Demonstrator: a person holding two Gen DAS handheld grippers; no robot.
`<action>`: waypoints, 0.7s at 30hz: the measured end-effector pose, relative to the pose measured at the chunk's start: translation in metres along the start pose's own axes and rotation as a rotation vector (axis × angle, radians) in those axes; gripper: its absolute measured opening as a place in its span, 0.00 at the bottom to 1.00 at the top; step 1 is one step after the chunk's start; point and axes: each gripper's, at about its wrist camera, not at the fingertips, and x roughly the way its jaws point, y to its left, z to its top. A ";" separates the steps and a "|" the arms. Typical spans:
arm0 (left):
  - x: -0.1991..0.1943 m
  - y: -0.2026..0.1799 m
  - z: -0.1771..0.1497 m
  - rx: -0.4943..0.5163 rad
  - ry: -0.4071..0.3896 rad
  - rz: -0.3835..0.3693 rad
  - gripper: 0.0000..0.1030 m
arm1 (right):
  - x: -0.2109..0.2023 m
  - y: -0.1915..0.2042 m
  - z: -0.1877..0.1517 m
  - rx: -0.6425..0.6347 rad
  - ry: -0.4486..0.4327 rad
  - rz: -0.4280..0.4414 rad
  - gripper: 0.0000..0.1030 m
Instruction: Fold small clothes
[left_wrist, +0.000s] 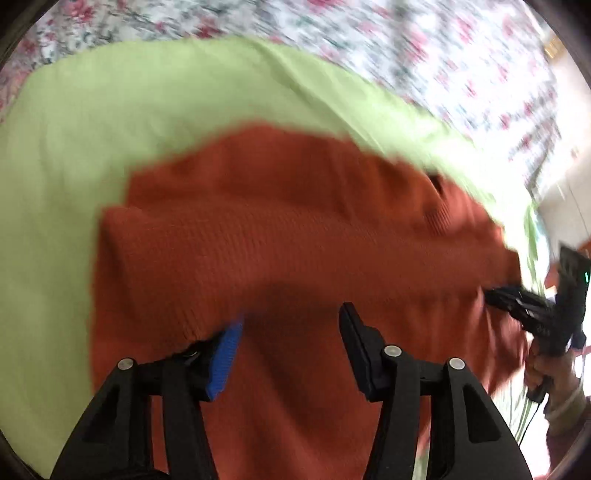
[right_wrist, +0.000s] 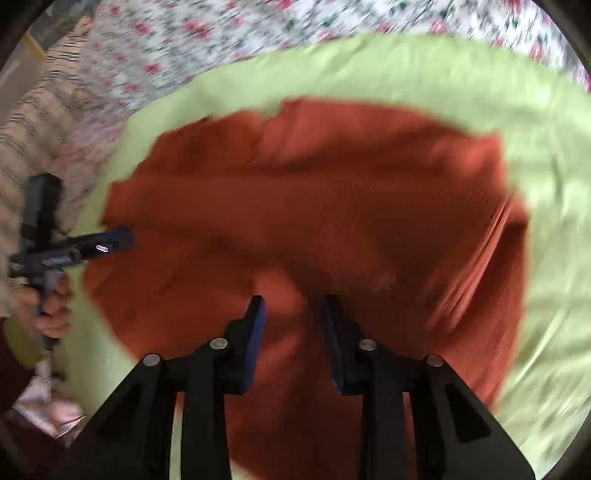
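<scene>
Rust knit garment (left_wrist: 295, 229), beneath parted fingers (left_wrist: 227, 350)

A rose-print bedsheet (left_wrist: 424, 55) fills twelve o'clock under a lime-green cloth (left_wrist: 110, 110); bright daylight glares at three o'clock.

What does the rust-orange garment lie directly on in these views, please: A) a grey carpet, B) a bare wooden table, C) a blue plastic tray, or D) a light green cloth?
D: the rust-orange garment is bordered all round by the light green cloth, which itself lies on a floral sheet.
</scene>
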 end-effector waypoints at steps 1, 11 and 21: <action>-0.001 0.007 0.016 -0.029 -0.025 0.020 0.52 | 0.000 -0.008 0.012 0.007 -0.027 -0.029 0.31; -0.032 0.053 0.043 -0.269 -0.197 0.080 0.69 | -0.045 -0.063 0.038 0.266 -0.253 -0.104 0.33; -0.073 0.074 -0.094 -0.349 -0.095 -0.011 0.69 | -0.046 -0.034 -0.031 0.331 -0.198 -0.068 0.33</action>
